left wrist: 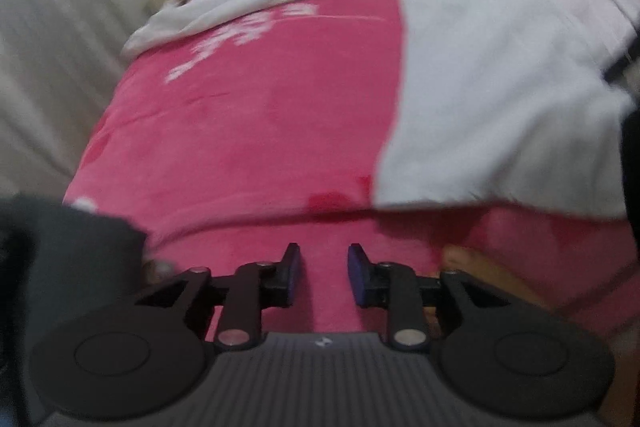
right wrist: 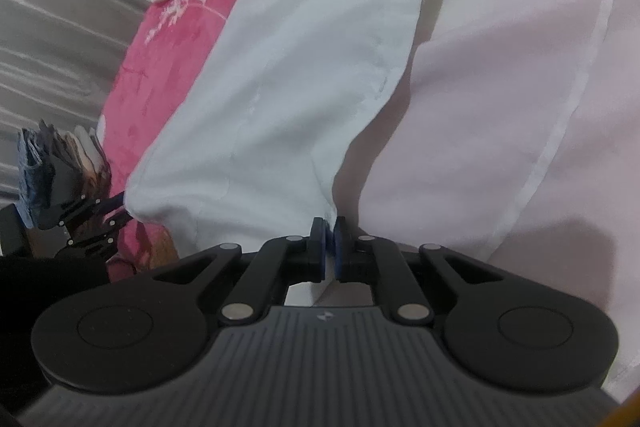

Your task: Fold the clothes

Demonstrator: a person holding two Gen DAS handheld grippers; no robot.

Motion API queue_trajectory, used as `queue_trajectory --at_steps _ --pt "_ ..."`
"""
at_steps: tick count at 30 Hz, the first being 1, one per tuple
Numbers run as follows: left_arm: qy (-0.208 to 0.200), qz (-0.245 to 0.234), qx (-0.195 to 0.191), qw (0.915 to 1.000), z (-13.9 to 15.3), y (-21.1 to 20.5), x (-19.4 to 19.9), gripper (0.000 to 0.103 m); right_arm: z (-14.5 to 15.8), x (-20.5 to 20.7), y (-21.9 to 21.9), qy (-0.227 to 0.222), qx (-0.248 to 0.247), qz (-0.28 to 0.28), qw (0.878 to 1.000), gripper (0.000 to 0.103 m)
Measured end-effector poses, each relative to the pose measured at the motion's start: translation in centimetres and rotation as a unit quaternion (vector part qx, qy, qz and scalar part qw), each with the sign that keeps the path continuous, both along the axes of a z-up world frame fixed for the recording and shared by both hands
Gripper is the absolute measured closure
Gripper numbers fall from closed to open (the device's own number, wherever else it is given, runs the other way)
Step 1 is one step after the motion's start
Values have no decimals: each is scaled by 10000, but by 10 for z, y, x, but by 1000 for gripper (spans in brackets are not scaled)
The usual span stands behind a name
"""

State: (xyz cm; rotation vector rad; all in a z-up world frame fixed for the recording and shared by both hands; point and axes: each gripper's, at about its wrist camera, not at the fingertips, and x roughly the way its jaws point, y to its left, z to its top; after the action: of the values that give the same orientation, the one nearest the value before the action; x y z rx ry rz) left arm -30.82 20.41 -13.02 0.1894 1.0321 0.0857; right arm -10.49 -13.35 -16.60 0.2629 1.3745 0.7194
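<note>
Right hand-held gripper (right wrist: 329,243) pinching white garment (right wrist: 280,87) | left (left wrist: 320,277) parted, empty | view blurred, maybe moving

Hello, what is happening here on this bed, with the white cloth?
A person is folding clothes on a bed with a pink blanket, holding tongs in each hand. The right tongs are shut on a corner of the white garment, which is partly spread across the blanket. The left tongs are open with nothing between them, over bare blanket near the garment's lower edge. The fold is not finished.
</note>
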Motion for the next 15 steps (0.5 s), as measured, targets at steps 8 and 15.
queue_trajectory --at_steps 8,15 --pt "-246 56 -905 9956 15 1 30 61 -1 -1 -19 597 429 -146 9972 63" --pt "130 -433 -679 9967 -17 -20 42 59 -4 -15 2 312 41 433 9986 102"
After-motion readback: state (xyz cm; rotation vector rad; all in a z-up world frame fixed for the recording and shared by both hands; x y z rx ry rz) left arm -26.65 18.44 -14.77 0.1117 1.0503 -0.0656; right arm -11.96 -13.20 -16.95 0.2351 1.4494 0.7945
